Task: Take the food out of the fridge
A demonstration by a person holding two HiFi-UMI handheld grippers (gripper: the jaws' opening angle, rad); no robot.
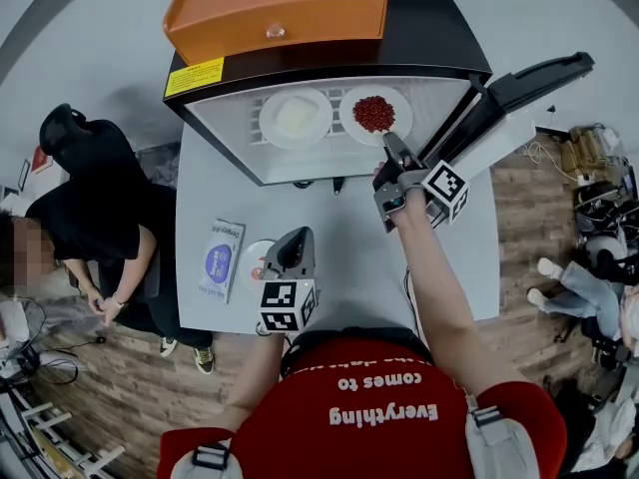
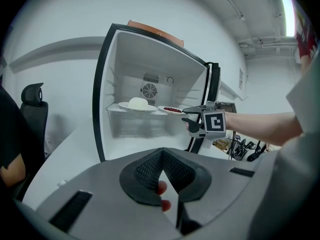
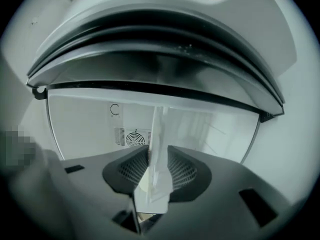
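The small fridge stands open on the white table. Two plates lie on its shelf: one with a white mound, one with red food. My right gripper is rolled on its side at the red plate's near edge, one finger above and one below. Its jaws are open, and a white edge runs upright between them. My left gripper hovers low over the table, its tips shut together and holding nothing.
The fridge door swings out to the right. An orange box sits on the fridge. A wipes packet and a small plate with something red lie beside my left gripper. A person in black sits at the left.
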